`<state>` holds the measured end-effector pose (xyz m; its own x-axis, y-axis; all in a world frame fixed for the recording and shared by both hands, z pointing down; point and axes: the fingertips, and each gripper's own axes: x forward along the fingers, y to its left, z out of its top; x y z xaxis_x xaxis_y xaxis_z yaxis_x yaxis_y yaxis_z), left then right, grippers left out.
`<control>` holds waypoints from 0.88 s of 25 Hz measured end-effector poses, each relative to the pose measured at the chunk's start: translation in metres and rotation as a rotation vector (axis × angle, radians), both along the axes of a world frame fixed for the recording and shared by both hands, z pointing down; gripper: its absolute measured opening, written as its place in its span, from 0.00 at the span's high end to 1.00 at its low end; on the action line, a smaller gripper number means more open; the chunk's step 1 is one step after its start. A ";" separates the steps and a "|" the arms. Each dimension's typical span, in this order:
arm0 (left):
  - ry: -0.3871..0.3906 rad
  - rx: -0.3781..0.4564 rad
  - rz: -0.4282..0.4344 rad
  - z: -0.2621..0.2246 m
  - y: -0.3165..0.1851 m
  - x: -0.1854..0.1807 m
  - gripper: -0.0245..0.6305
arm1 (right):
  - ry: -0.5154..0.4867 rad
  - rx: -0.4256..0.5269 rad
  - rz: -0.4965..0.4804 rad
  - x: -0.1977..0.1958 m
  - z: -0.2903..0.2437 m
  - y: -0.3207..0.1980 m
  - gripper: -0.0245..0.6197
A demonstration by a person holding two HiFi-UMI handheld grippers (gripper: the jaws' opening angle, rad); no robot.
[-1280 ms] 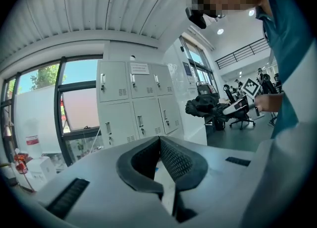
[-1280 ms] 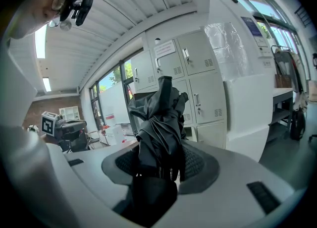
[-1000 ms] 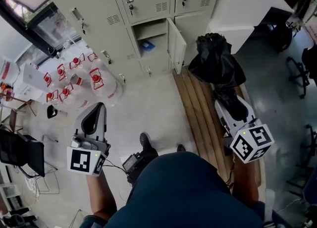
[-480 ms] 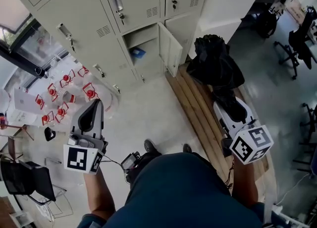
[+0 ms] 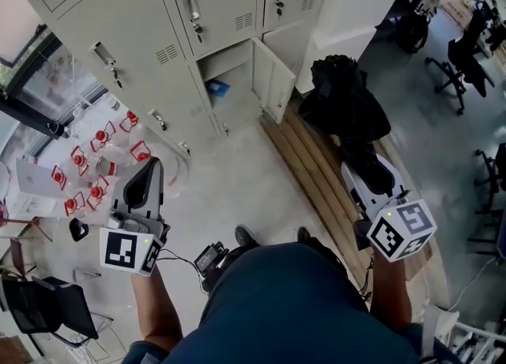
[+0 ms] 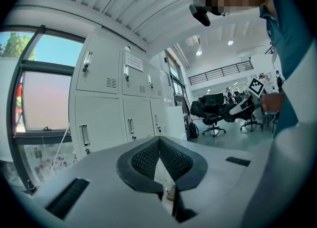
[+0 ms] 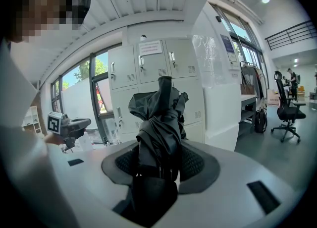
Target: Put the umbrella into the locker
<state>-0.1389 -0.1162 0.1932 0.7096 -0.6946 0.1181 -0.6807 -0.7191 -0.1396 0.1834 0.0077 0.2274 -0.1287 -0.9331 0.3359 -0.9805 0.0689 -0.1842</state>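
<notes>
A black folded umbrella (image 5: 346, 104) (image 7: 159, 118) sticks out ahead of my right gripper (image 5: 365, 166) (image 7: 159, 165), whose jaws are shut on its lower part above a wooden bench (image 5: 316, 184). The grey locker bank (image 5: 150, 46) stands ahead; one low compartment (image 5: 225, 85) has its door (image 5: 269, 77) swung open, with a blue item inside. My left gripper (image 5: 142, 184) (image 6: 159, 160) hovers over the floor left of the person, jaws shut with nothing between them. In the left gripper view the closed locker doors (image 6: 121, 108) fill the left side.
Several clear water jugs with red caps (image 5: 99, 157) sit on the floor at the left by the window. A white cabinet (image 5: 352, 6) stands right of the lockers. Office chairs (image 5: 466, 62) are at the far right. A small device (image 5: 209, 258) hangs by the person's feet.
The view has shifted closer to the lockers. Both grippers have moved with the person, the left one drifting slightly left; the umbrella stays held in the right gripper.
</notes>
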 end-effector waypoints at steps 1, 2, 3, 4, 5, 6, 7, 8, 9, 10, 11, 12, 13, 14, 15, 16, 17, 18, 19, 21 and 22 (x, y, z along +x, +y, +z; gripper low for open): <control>0.000 -0.002 0.006 0.002 -0.003 -0.007 0.93 | 0.005 0.001 0.002 -0.007 0.000 -0.001 0.64; 0.000 -0.005 0.011 0.004 -0.005 -0.014 0.93 | 0.008 0.001 0.005 -0.014 -0.001 -0.002 0.64; 0.000 -0.010 0.015 0.006 -0.007 -0.021 0.93 | 0.010 -0.001 0.006 -0.021 -0.002 -0.002 0.64; 0.000 -0.014 0.018 0.009 -0.008 -0.028 0.93 | 0.010 -0.003 0.006 -0.027 -0.003 -0.001 0.64; -0.001 -0.018 0.021 0.011 -0.009 -0.034 0.93 | 0.009 -0.005 0.005 -0.033 -0.004 0.000 0.64; -0.004 -0.021 0.023 0.014 -0.009 -0.040 0.93 | 0.008 -0.007 0.004 -0.038 -0.004 0.000 0.64; -0.007 -0.021 0.026 0.015 -0.011 -0.044 0.93 | 0.009 -0.009 0.003 -0.043 -0.005 0.000 0.64; -0.009 -0.020 0.029 0.016 -0.013 -0.048 0.93 | 0.011 -0.010 0.002 -0.047 -0.005 -0.001 0.64; -0.009 -0.018 0.031 0.018 -0.016 -0.052 0.93 | 0.013 -0.010 -0.001 -0.050 -0.005 -0.003 0.64; -0.008 -0.017 0.029 0.020 -0.020 -0.057 0.93 | 0.016 -0.010 -0.006 -0.053 -0.004 -0.006 0.64; -0.007 -0.017 0.023 0.022 -0.023 -0.061 0.93 | 0.018 -0.011 -0.014 -0.056 -0.002 -0.010 0.64; -0.007 -0.018 0.015 0.026 -0.026 -0.066 0.93 | 0.019 -0.012 -0.024 -0.059 0.000 -0.015 0.64; -0.010 -0.022 0.006 0.030 -0.028 -0.071 0.93 | 0.018 -0.014 -0.035 -0.063 0.003 -0.020 0.64; -0.013 -0.025 -0.001 0.033 -0.030 -0.076 0.93 | 0.016 -0.014 -0.045 -0.066 0.006 -0.026 0.64; -0.015 -0.028 -0.006 0.036 -0.032 -0.081 0.93 | 0.015 -0.012 -0.056 -0.069 0.008 -0.031 0.64; -0.017 -0.031 -0.010 0.039 -0.034 -0.085 0.93 | 0.016 -0.010 -0.066 -0.073 0.011 -0.037 0.64; -0.018 -0.035 -0.016 0.040 -0.035 -0.090 0.93 | 0.018 -0.009 -0.078 -0.077 0.013 -0.043 0.64; -0.019 -0.039 -0.024 0.042 -0.036 -0.095 0.93 | 0.021 -0.010 -0.091 -0.080 0.015 -0.049 0.64; -0.021 -0.044 -0.034 0.043 -0.036 -0.100 0.93 | 0.023 -0.011 -0.105 -0.084 0.016 -0.055 0.64; -0.025 -0.049 -0.052 0.045 -0.037 -0.107 0.93 | 0.026 -0.012 -0.132 -0.089 0.019 -0.067 0.64; -0.027 -0.048 -0.058 0.045 -0.037 -0.109 0.93 | 0.030 -0.011 -0.142 -0.090 0.020 -0.073 0.64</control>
<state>-0.2480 -0.1533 0.2383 0.6646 -0.7275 0.1703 -0.7178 -0.6850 -0.1247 0.0931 -0.0650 0.2473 -0.2489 -0.9023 0.3519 -0.9661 0.2054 -0.1567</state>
